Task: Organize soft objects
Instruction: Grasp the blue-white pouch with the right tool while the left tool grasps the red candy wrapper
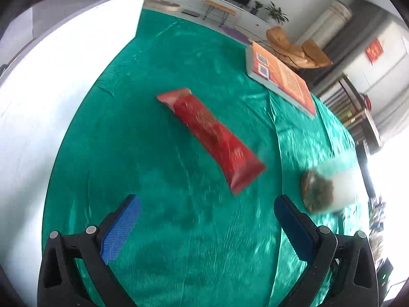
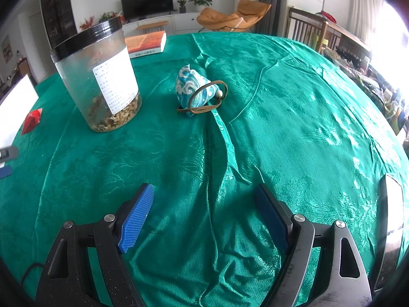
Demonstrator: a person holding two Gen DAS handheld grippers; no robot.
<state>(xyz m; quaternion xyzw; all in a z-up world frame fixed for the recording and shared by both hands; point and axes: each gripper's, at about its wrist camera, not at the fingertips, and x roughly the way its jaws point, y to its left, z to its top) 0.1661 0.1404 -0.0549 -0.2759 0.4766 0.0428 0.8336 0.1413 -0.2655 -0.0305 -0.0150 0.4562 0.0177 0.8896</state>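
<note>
A long red snack packet (image 1: 211, 136) lies diagonally on the green tablecloth, ahead of my left gripper (image 1: 207, 203), which is open and empty above the cloth. Its tip also shows at the left edge of the right wrist view (image 2: 32, 120). A small blue-and-white wave-patterned pouch (image 2: 194, 89) with a brown cord loop sits on the cloth well ahead of my right gripper (image 2: 204, 192), which is open and empty.
A white box (image 1: 64, 89) stands along the left. An orange book (image 1: 281, 76) lies at the far side, also in the right wrist view (image 2: 147, 43). A clear plastic jar with black lid (image 2: 99, 76) holds dried bits; it appears blurred (image 1: 329, 189) right of the left gripper.
</note>
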